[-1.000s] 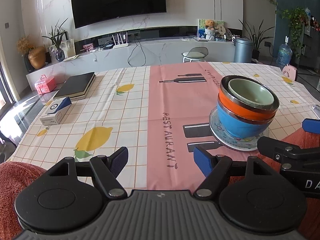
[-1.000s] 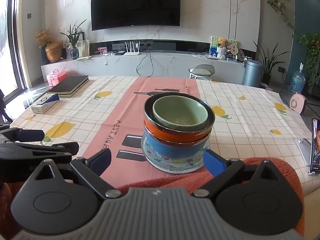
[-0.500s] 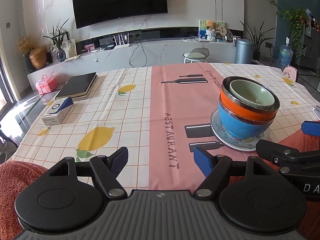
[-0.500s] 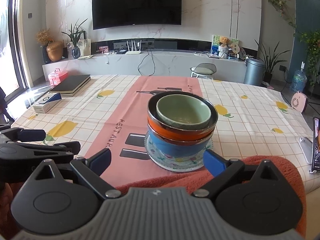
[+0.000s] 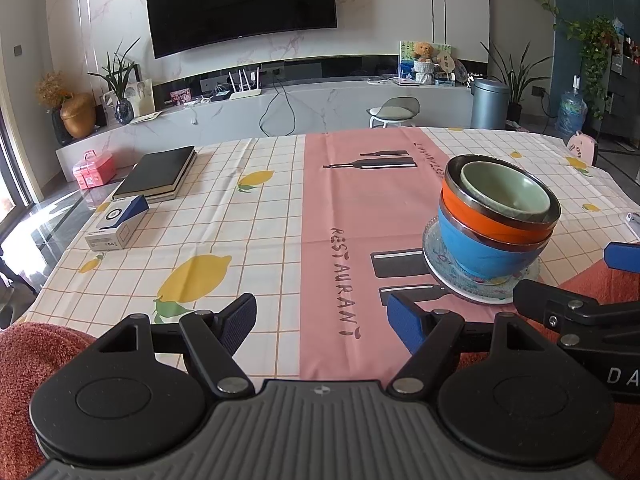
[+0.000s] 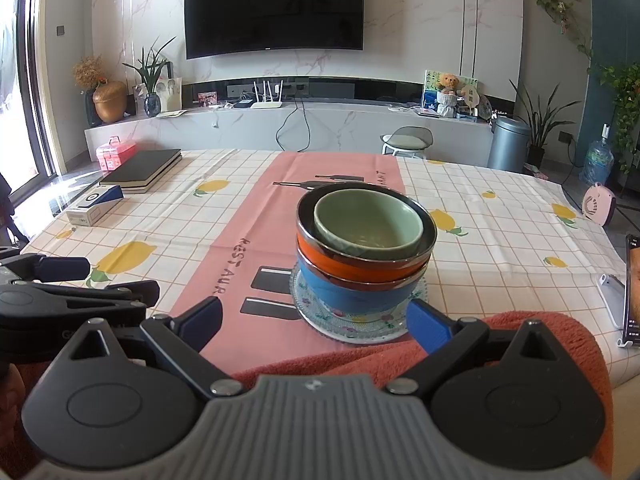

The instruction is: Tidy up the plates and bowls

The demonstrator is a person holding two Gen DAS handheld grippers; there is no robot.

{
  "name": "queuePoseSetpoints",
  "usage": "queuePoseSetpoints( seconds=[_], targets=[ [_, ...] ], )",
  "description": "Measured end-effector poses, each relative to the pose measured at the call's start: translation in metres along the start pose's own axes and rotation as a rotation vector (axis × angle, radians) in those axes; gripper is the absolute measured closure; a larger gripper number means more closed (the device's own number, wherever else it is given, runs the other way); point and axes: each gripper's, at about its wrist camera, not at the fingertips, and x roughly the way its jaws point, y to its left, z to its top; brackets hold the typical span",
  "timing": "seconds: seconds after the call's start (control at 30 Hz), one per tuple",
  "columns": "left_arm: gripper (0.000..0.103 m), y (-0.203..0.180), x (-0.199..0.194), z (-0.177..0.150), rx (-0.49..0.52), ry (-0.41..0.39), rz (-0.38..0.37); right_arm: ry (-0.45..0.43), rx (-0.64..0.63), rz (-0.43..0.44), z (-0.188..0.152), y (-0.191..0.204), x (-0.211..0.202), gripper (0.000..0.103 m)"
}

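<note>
Though tilted toward the stacked bowls (image 6: 364, 256), left claw (image 5: 321, 320) and right claw (image 6: 316, 322) wide, empty

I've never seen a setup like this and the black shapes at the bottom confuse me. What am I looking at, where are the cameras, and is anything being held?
No robot here: a person holds a two-finger tool in each hand, with a wide-angle camera on each looking along its fingers. One picture is from the left gripper, the other from the right gripper; each also glimpses the other tool at its edge. Both jaws stand open and hold nothing.

On the table, under a lemon-print tablecloth, sits a stack: a patterned glass plate carrying a blue bowl, an orange bowl and a green bowl nested inside it. Further left lie a black book and a small blue-and-white box. A reddish towel lies at the near edge.
</note>
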Motion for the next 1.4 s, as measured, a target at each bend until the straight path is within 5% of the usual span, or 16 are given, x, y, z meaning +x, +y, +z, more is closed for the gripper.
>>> queuePoseSetpoints(
  seconds=[1.4],
  targets=[
    [0.015, -0.0007, -0.0046, 0.0032, -0.017, -0.012, 0.035, 0.008, 0.004, -0.001, 0.0002, -0.0009, -0.0004, 0.006]
  ],
)
